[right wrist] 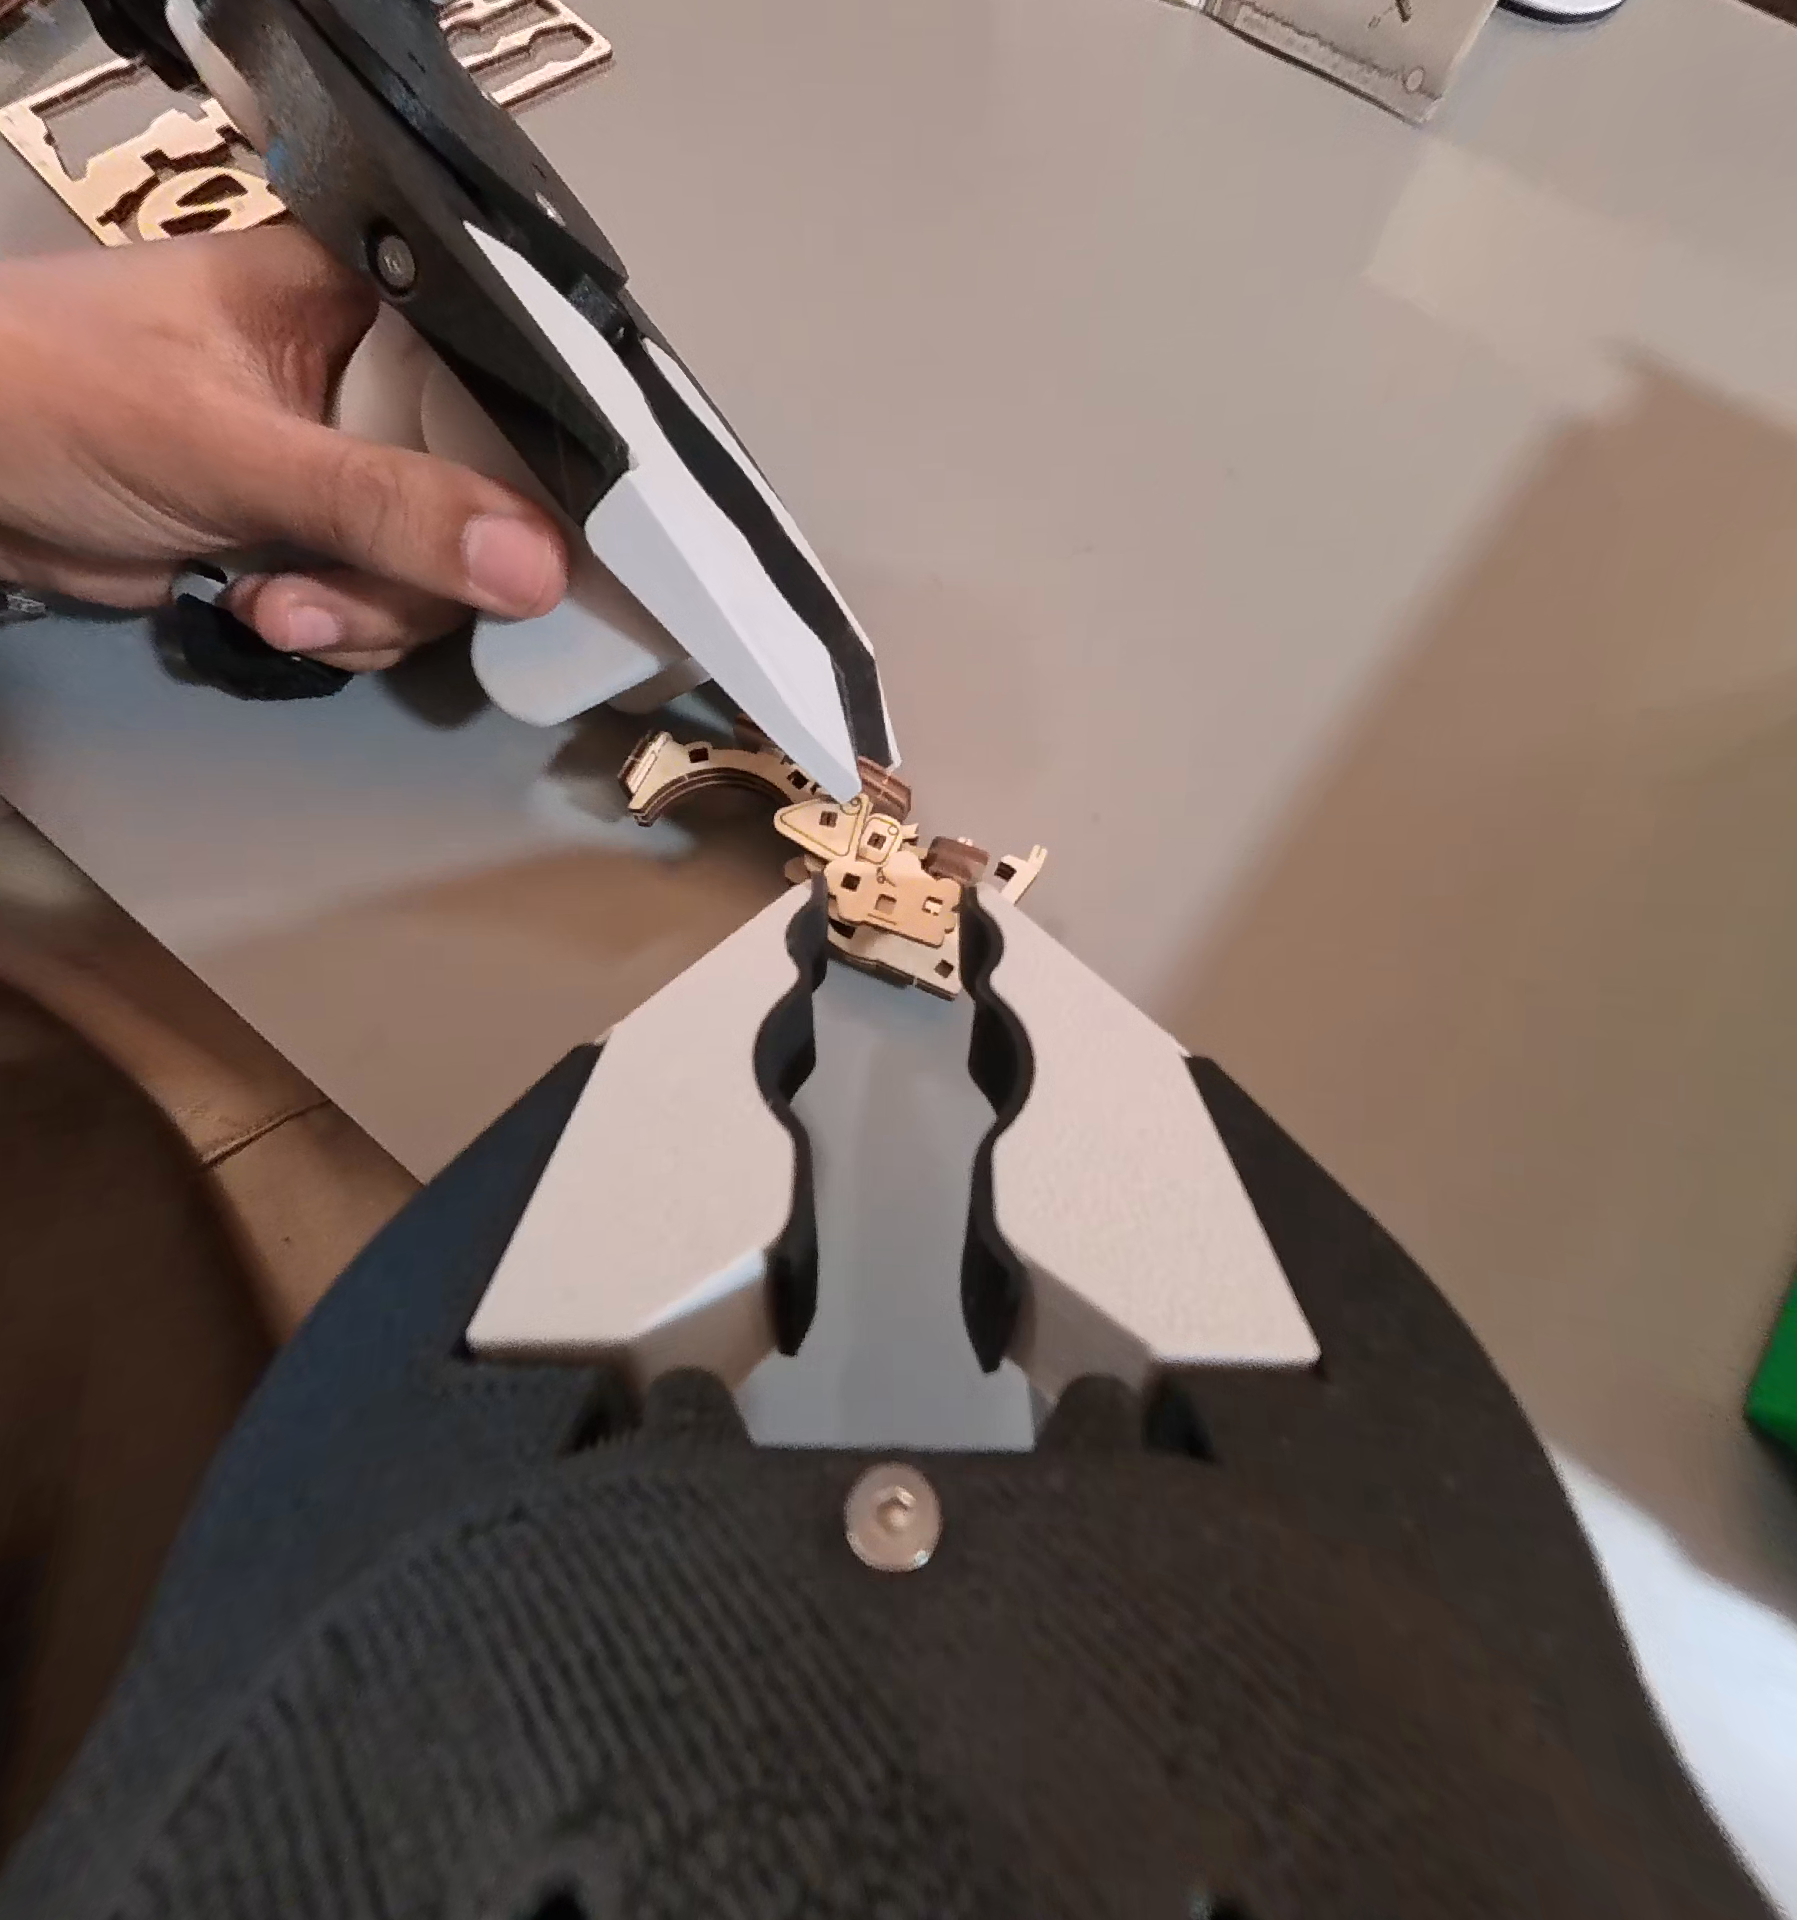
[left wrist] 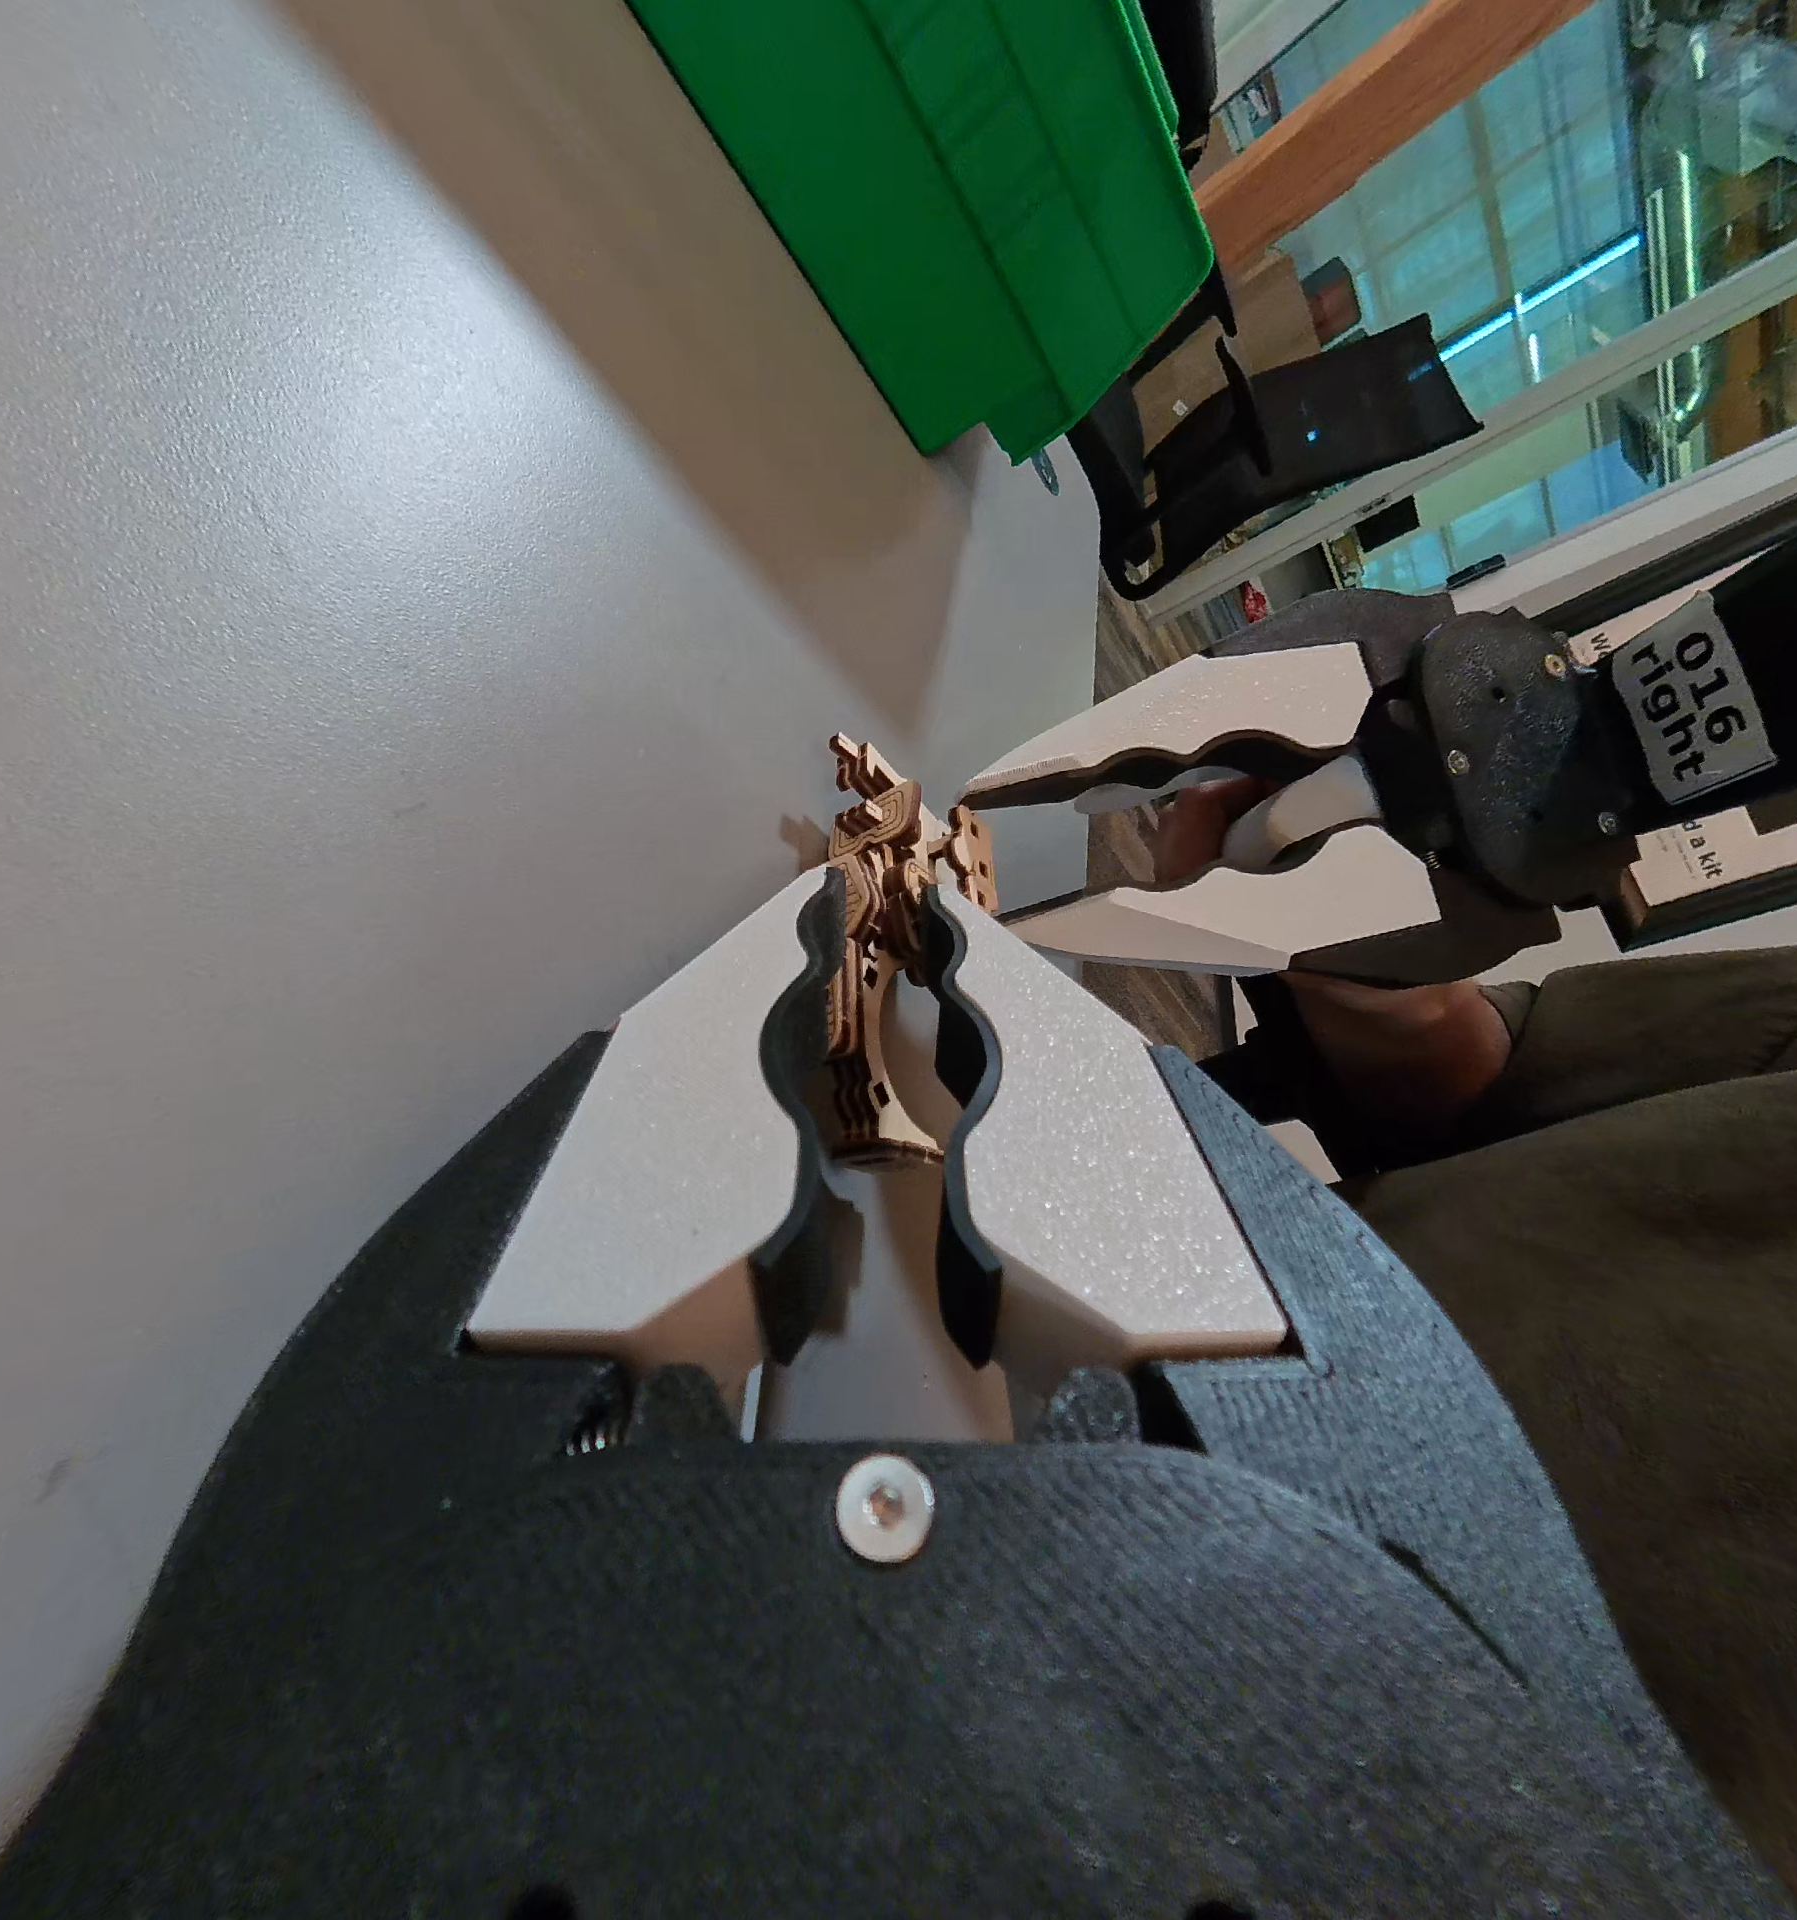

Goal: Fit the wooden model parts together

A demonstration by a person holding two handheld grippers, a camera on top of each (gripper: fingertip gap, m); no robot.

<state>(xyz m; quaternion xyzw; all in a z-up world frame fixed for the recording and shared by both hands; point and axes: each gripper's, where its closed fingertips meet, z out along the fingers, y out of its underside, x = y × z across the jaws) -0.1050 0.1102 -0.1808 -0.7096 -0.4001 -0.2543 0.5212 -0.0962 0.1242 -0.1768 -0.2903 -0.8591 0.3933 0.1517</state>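
Both grippers are meeting at the wooden model [right wrist: 878, 883] just above the grey table [right wrist: 1185, 416]. Left gripper [left wrist: 878, 904] is clamping its layered body. Right gripper [right wrist: 889, 914] is seemingly pinching a flat end piece, though blur is hiding the contact.

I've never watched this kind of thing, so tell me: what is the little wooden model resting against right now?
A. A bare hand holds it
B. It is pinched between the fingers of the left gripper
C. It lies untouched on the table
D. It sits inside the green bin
B: the left gripper has its fingers closed on the wooden model, with the right gripper at its far end.
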